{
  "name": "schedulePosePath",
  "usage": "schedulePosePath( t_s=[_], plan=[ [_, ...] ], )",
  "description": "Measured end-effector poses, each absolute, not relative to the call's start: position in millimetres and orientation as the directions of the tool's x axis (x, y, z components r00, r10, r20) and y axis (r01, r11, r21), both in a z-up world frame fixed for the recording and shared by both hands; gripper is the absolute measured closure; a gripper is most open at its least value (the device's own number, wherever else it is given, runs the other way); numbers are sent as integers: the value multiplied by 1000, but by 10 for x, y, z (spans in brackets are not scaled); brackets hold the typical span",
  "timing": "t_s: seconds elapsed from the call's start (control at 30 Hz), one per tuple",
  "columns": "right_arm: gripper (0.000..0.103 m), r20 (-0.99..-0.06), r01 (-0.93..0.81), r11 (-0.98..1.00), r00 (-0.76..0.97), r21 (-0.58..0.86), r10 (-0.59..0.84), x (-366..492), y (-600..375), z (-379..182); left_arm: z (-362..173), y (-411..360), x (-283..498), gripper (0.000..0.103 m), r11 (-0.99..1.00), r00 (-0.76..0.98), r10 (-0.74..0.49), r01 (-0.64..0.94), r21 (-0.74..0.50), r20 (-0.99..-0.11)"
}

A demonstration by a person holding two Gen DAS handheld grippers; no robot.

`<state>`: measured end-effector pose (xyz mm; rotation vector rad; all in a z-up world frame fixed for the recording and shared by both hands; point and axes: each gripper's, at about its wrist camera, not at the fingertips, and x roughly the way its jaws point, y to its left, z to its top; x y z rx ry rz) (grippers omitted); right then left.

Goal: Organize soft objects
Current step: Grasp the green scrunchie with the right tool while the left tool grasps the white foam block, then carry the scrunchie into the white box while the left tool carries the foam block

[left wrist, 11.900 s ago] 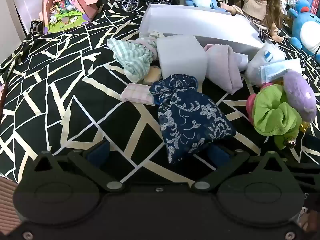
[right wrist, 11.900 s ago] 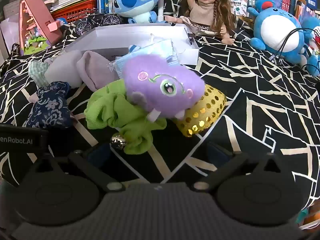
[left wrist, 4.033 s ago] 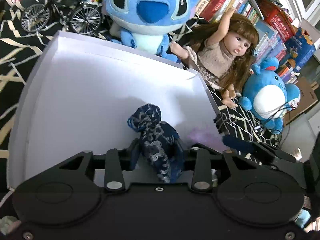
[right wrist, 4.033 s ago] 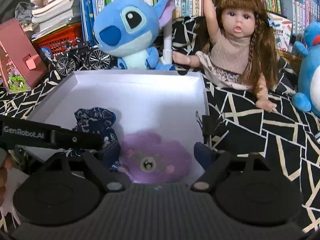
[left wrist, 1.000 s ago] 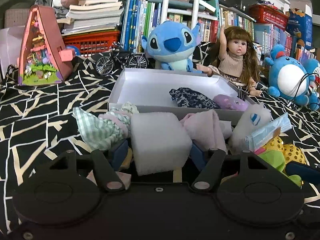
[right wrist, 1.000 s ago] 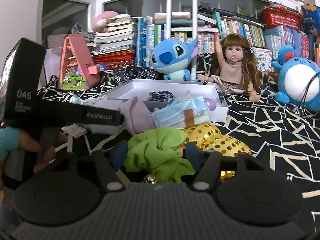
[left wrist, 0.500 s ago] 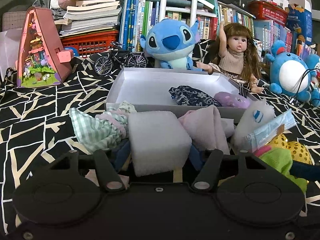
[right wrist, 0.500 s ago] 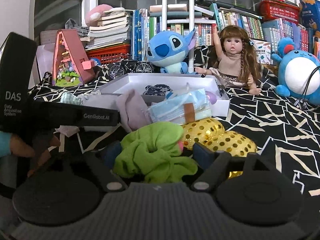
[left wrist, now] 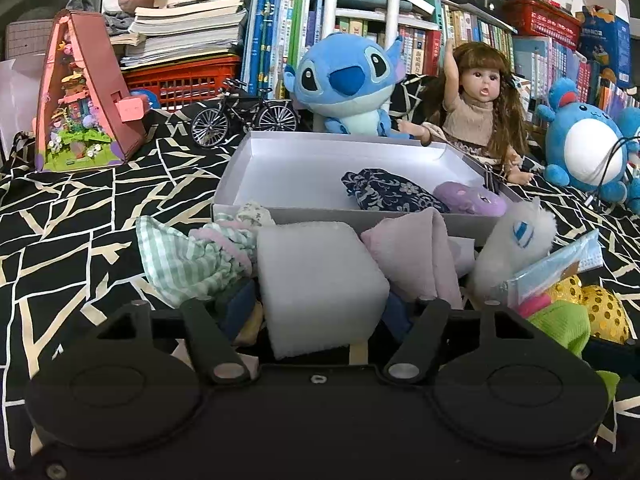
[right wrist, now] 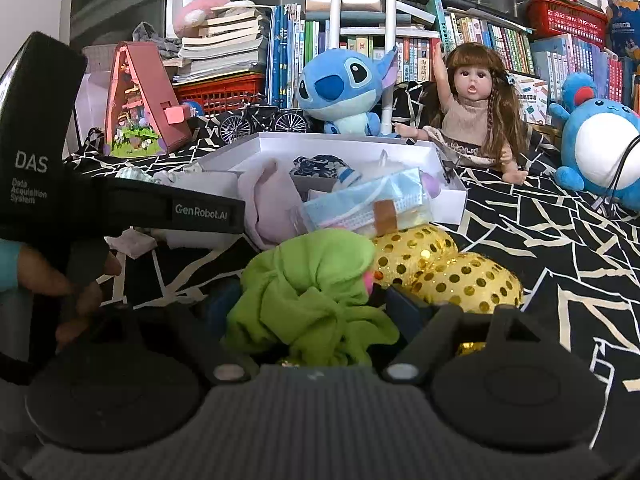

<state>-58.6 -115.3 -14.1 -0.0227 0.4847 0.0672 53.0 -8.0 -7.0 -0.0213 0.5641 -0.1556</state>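
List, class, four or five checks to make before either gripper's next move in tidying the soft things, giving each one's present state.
1. Left gripper holds the foam block: ok, fingers against both sides.
2. Right gripper holds the green scrunchie: not ok, it lies between open fingers.
3. Room in the white box: ok, the blue pouch and purple plush fill only its right part.
4. Foam block free of the pink cloth: cannot tell, they lie close together.
5. Mask packet clear of the scrunchie: cannot tell.
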Motion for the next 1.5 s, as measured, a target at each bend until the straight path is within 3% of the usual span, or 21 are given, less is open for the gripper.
schedulePosePath(
  t_s=[0.07, 0.23, 0.33, 0.53, 1.0, 1.5],
  plan=[
    [17, -467, -73, 997, 882, -7, 61, -589, -1147, -136, -56, -85, 521, 45, 986, 830, -162, 151, -65, -533],
    [38, -472, -101, 995, 877, 0, 89, -604, -1147, -110, 6, -104, 421, 46, 982, 835, -183, 178, -60, -518],
    [45, -470, -100, 995, 878, 5, 90, -625, -1145, -69, 90, -121, 337, 45, 977, 841, -201, 206, -46, -502],
    [52, -465, -107, 993, 878, 46, 116, -667, -1211, 55, 318, -93, 229, 46, 973, 852, -224, 226, -53, -472],
    [53, -335, -118, 991, 933, 57, 130, -691, -1332, 557, 708, 101, 452, 46, 961, 828, -278, 246, -130, -488],
    [53, -344, -66, 983, 931, 171, 123, -97, -1782, 930, 951, 237, 1056, 46, 959, 787, -283, 216, -185, -549]
  ],
)
